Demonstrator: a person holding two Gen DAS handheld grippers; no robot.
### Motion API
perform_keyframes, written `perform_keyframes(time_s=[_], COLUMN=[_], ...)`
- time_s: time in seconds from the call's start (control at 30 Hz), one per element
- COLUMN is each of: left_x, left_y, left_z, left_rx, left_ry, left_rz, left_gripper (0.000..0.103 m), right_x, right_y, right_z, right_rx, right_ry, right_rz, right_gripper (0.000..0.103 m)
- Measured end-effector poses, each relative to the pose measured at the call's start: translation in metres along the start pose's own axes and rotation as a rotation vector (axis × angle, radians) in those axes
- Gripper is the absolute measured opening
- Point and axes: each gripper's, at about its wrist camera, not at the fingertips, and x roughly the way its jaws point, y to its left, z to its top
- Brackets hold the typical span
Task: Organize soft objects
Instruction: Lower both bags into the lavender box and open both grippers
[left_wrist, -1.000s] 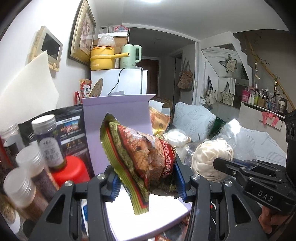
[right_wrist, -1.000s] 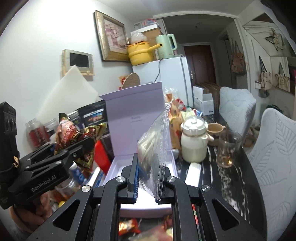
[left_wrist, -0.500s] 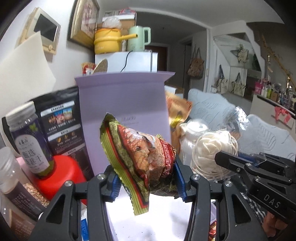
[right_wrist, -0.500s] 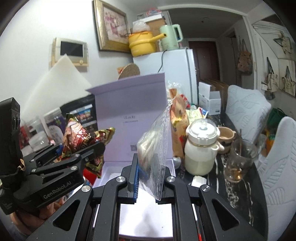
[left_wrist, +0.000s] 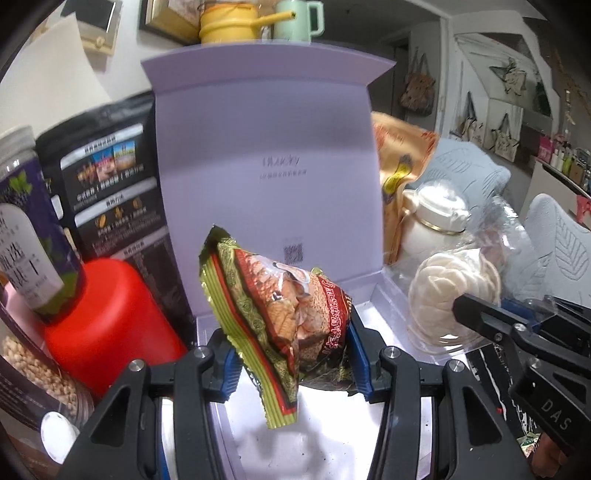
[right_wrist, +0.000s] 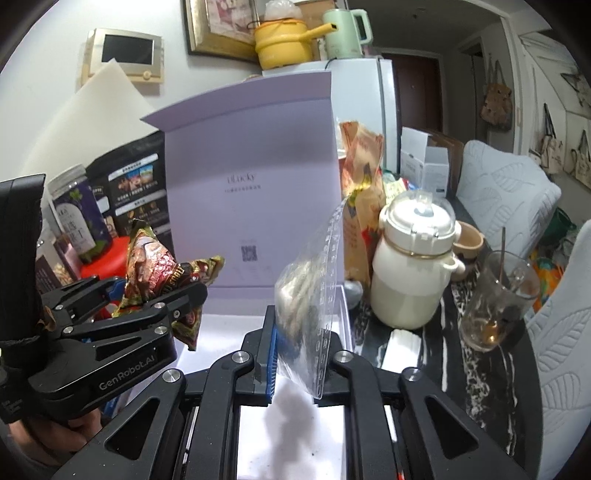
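Note:
My left gripper (left_wrist: 291, 354) is shut on a red and green snack packet (left_wrist: 280, 310), held above the white floor of an open lilac box (left_wrist: 266, 158). My right gripper (right_wrist: 299, 354) is shut on a clear plastic bag of white crackers (right_wrist: 310, 295), also over the box (right_wrist: 251, 177). In the left wrist view the cracker bag (left_wrist: 454, 291) and right gripper (left_wrist: 480, 314) hang at the box's right edge. In the right wrist view the snack packet (right_wrist: 155, 266) and left gripper (right_wrist: 147, 295) are at the left.
A red container (left_wrist: 107, 321), jars (left_wrist: 26, 229) and a black pouch (left_wrist: 110, 184) stand left of the box. A white jug (right_wrist: 413, 266), an orange bag (right_wrist: 358, 192), a glass with a spoon (right_wrist: 495, 299) and a brown cup (right_wrist: 469, 240) stand right of it on the dark table.
Both grippers have moved forward and lower toward the open box, which now fills more of each view. Both still hold their packets.

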Motion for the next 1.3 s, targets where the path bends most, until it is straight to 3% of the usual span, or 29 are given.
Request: perform_keyframes(time_s=[0.07,0.17,0.2,0.3,0.4,0.53,0.8,1.3], left_x=[0.005,0.012,0.014,0.016,0.007,-0.008,-0.038,-0.124], left_y=[0.0,0.004,0.005,0.007,0.007,0.004,0.001,-0.008], left_z=[0.0,-0.001,-0.002,-0.004,-0.004,-0.001,0.004,0.003], left_rx=[-0.006,-0.017,-0.024,-0.032,-0.021,0.002,0.004,0.026], left_ry=[0.027,0.069,0.083,0.101,0.062,0.008,-0.026,-0.146], left_rz=[0.021,0.031,0.035,0.061,0.088,0.114,0.099,0.056], left_gripper=[0.049,0.05,0.051,0.058,0.065,0.08,0.08,0.08], right_x=[0.002,0.002,0.001,-0.001,-0.003,-0.008,-0.028,-0.108], right_y=[-0.001,-0.002,-0.002,-0.004,-0.008,-0.01,-0.005,0.02], right_z=[-0.001,-0.002,-0.002,-0.004,-0.005,-0.007,-0.005,0.005], right_rx=[0.005,0.007,0.007,0.011,0.023,0.024,0.02,-0.015], right_ry=[0.009,0.011,0.007,0.011,0.02,0.019,0.003,-0.107], right_rz=[-0.005,-0.017,-0.022,-0.038,-0.049,-0.068,-0.079,-0.104], right_gripper=[0.018,0.044,0.047,0.047,0.047,0.047,0.047,0.047])
